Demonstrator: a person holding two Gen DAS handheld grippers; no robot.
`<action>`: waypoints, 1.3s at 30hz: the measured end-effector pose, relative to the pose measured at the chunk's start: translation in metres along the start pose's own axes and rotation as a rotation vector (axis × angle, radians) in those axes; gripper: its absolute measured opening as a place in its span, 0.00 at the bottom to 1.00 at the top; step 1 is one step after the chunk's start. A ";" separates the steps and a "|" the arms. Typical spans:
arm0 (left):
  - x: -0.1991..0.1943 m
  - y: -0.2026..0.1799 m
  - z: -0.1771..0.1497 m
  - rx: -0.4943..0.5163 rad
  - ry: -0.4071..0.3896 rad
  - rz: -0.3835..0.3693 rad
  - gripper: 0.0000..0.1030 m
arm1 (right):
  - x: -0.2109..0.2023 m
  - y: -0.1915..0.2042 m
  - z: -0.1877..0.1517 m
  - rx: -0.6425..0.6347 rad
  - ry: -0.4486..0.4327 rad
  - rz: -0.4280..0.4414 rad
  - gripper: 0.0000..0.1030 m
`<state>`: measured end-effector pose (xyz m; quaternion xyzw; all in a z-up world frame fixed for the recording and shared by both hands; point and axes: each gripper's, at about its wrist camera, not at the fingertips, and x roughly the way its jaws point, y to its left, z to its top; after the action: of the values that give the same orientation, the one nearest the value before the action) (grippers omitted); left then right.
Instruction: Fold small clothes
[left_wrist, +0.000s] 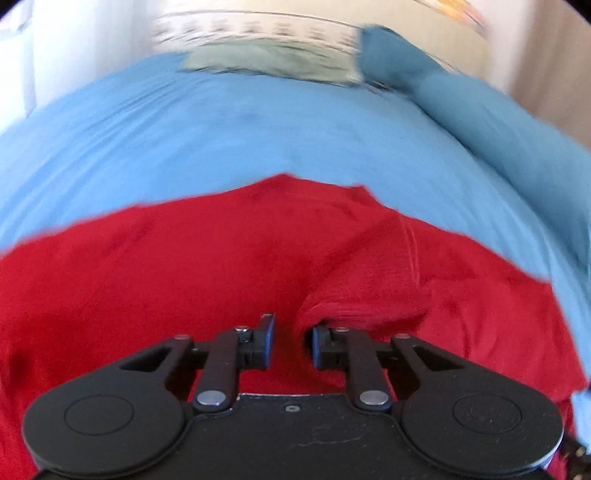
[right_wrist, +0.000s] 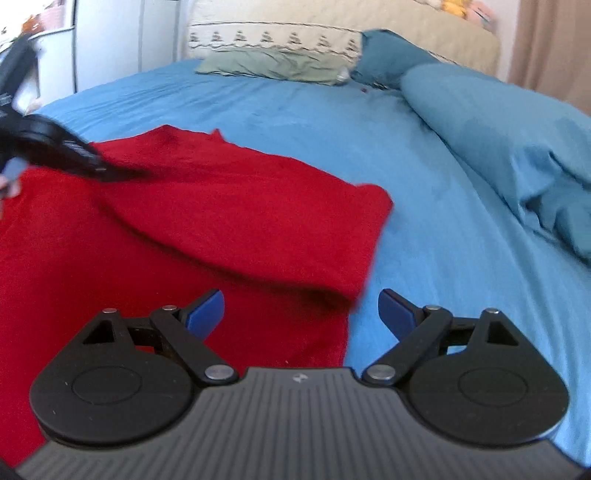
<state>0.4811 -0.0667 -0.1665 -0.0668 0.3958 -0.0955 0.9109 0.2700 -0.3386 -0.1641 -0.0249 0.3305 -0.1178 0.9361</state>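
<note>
A red garment (left_wrist: 184, 273) lies spread on a blue bed sheet (left_wrist: 221, 133). In the left wrist view my left gripper (left_wrist: 290, 343) hangs close over it with its jaws a small gap apart and a raised fold of the red cloth (left_wrist: 354, 295) at the right fingertip; I cannot tell if it pinches the cloth. In the right wrist view the red garment (right_wrist: 221, 221) has a layer folded over, its edge ending near my right gripper (right_wrist: 301, 310), which is wide open and empty. The left gripper (right_wrist: 110, 171) shows blurred at the far left, on the cloth.
A bunched blue duvet (right_wrist: 498, 129) lies along the right of the bed. A green pillow (right_wrist: 273, 64) and a patterned cream pillow (right_wrist: 273, 37) sit at the head. White furniture (right_wrist: 107, 40) stands at the back left, a curtain (right_wrist: 554, 44) at the right.
</note>
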 end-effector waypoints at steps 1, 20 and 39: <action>0.000 0.009 -0.003 -0.042 0.004 -0.015 0.22 | 0.001 -0.003 -0.002 0.023 0.008 0.001 1.00; -0.028 0.052 0.012 -0.135 -0.261 0.039 0.04 | 0.039 -0.002 0.014 0.089 0.021 -0.047 1.00; -0.035 0.105 -0.033 -0.203 -0.203 0.045 0.15 | 0.033 -0.034 -0.004 0.142 0.022 -0.277 1.00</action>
<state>0.4463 0.0414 -0.1851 -0.1587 0.3107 -0.0273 0.9367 0.2854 -0.3797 -0.1828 -0.0026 0.3249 -0.2692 0.9066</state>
